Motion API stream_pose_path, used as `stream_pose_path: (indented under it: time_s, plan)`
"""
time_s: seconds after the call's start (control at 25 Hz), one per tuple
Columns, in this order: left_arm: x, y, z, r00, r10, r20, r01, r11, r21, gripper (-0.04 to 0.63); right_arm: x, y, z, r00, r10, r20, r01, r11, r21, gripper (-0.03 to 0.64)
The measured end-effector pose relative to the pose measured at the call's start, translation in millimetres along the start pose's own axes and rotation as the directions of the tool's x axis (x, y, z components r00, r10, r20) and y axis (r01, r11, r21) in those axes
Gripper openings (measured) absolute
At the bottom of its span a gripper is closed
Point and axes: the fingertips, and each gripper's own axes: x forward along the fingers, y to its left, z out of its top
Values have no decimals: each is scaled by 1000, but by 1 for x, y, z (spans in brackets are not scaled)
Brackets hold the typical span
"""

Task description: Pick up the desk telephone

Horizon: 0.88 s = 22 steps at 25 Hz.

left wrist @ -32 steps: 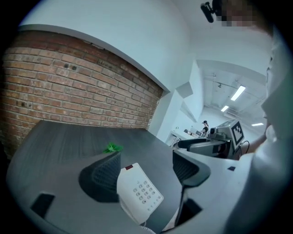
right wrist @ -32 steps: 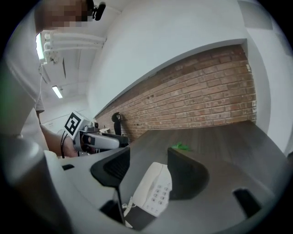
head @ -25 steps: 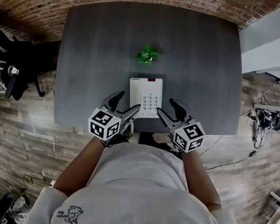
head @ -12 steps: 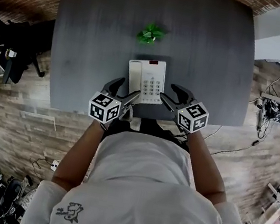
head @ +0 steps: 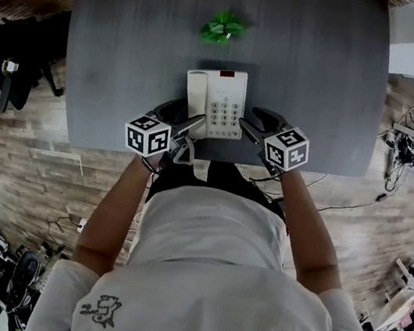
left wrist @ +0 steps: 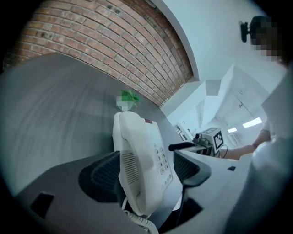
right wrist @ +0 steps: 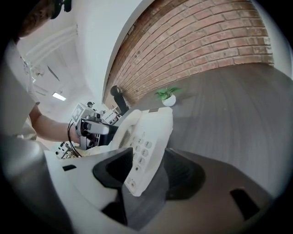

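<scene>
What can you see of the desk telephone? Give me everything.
The desk telephone is white plastic and lies flat near the dark table's front edge. The handset sits cradled on its left, the keypad on the right, a small dark-red strip at the top, and a coiled cord at the near end. The left gripper straddles the handset corner. The right gripper, whose jaws have just been closing, straddles the keypad corner. Neither clearly presses yet.

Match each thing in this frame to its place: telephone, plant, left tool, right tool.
1 desk telephone
2 plant
3 left tool
4 right tool

A far side of table
B telephone's keypad side
C table's near edge, between both tools
D telephone's handset side

Pairs: 1-C, 2-A, 3-D, 4-B. The right tool's jaws have just been closing, the telephone's edge between them.
</scene>
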Motion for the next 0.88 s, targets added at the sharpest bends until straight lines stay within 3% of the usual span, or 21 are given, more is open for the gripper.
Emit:
stream_pose_path:
  time_s: [0.16,0.32,0.48,0.88]
  plan:
    - [6,3,-3,997,-71,21,72,996,-46,367,10,-5,-12,997,57,-49,-55,998,34,219]
    - [11,15,-8,998,-64,-10,64,997,-41,368,18,-10,-16,994,81,-75,-78,996,38,202]
    - [17,18,-13,996,-86,-10,85,991,-103,367,21,-13,-19,992,98,-77,-94,994,62,146]
    - [22,16,-16,990,-138,-9,137,984,-115,370,26,-7,-18,981,177,-77,-166,978,130,122]
